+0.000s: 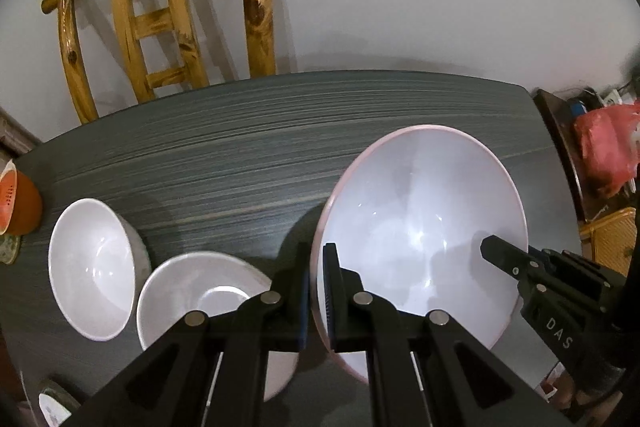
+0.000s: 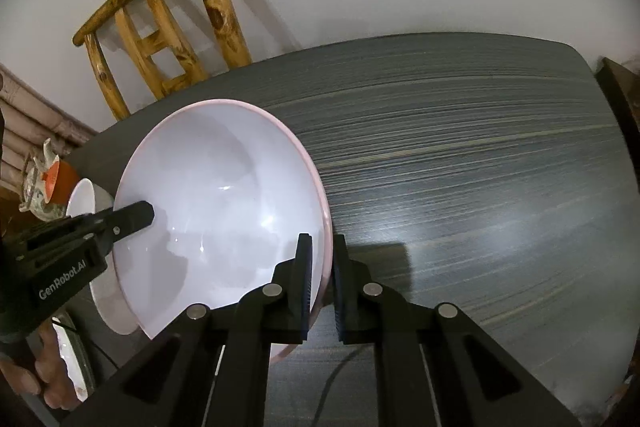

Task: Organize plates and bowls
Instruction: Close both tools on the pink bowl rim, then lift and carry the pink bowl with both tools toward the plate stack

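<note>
1. Both grippers were clamped on the big pink-rimmed bowl (image 1: 420, 239): my left gripper (image 1: 318, 291) pinched its left rim, one finger inside and one outside, and my right gripper (image 2: 322, 279) pinched the opposite rim the same way.
2. From each wrist camera I could see the other tool's fingertip reaching into the bowl from the far side, so the hold was a two-sided one on a single wide dish.
3. That bowl sat tilted over the dark streaked table (image 1: 240, 155); I could not tell whether its base touched the top or hung just clear.
4. Just left of it stood two white bowls, a deep bowl (image 1: 90, 271) and a shallow bowl (image 1: 200, 299) next to it, rims close together, neither nested.
5. I judged the step in hand to be the carry of the big bowl, probably toward a stack with the others.
6. Since it was the widest piece, I reckoned it belonged underneath, so the next move called for setting it down flat on bare table and then fetching the smaller ones into it.
7. Both hands needed to travel together and level; a thin rim grip could slip or twist if one side led.
8. A wooden chair (image 1: 168, 7) stood behind the table, out of the way.
</note>
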Motion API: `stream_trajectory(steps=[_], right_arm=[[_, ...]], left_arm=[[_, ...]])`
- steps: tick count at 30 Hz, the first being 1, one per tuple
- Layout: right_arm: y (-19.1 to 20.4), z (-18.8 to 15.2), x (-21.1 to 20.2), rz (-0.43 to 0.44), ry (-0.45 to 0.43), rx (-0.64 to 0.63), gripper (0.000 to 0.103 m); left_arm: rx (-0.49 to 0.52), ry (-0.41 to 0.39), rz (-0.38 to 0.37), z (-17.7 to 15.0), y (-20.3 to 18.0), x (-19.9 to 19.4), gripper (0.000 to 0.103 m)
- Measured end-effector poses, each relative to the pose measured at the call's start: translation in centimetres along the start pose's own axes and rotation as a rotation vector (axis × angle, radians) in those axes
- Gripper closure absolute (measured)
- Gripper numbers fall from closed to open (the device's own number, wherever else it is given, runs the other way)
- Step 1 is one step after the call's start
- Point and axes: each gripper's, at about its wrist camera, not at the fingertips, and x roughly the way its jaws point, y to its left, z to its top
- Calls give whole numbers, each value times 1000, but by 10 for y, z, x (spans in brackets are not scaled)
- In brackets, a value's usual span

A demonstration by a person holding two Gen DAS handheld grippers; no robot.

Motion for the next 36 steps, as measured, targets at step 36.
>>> stream_trajectory(steps=[36], right_arm=[[136, -180, -49, 54, 119, -208, 93]], left_arm=[[-217, 47, 79, -231, 128, -93, 98]])
